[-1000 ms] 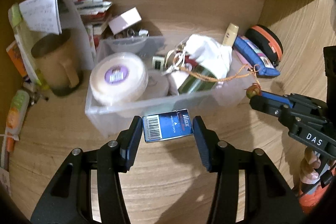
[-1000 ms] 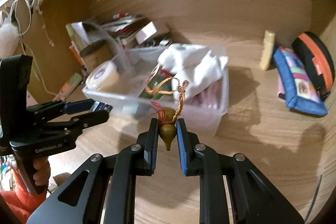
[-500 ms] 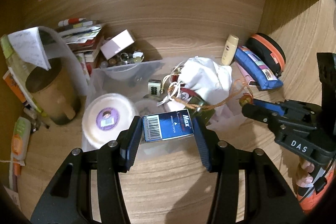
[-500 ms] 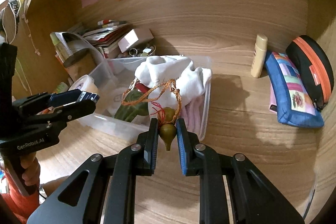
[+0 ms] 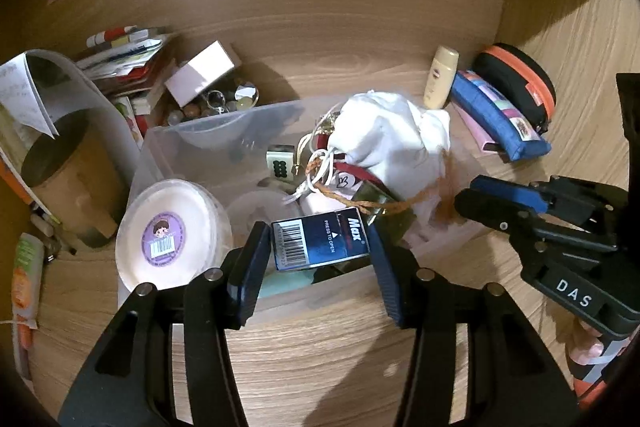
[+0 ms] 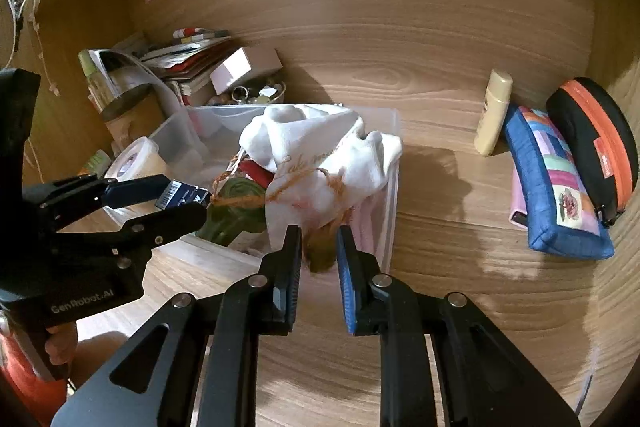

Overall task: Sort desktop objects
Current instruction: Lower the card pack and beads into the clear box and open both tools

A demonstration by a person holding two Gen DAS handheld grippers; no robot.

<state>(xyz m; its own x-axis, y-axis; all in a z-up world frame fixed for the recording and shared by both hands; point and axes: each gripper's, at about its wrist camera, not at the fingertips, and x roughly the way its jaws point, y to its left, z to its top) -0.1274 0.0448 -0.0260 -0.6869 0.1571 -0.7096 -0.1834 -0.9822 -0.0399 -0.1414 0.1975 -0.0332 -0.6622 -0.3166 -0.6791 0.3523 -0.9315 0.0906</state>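
Observation:
My left gripper (image 5: 318, 245) is shut on a small blue Max staples box (image 5: 318, 239) and holds it over the near part of the clear plastic bin (image 5: 224, 123). It also shows in the right wrist view (image 6: 182, 195). My right gripper (image 6: 318, 255) holds a green-brown gourd charm (image 6: 318, 253) on an orange cord (image 6: 240, 201) over the bin's right near corner; the charm is blurred and the jaws stand slightly wider than before. In the bin lie a white cloth bag (image 5: 390, 143), a round white tape roll (image 5: 168, 233) and a mahjong tile (image 5: 280, 161).
A brown mug (image 5: 68, 171) and a stack of papers (image 5: 124, 63) stand left of the bin. A pink box (image 5: 200, 73) lies behind it. A cream bottle (image 6: 492, 111), a blue pouch (image 6: 556, 183) and a black-orange case (image 6: 596, 143) lie right.
Both grippers moved forward over the bin. The right jaws have parted a little and the charm now looks blurred between them. The left still grips the staples box.

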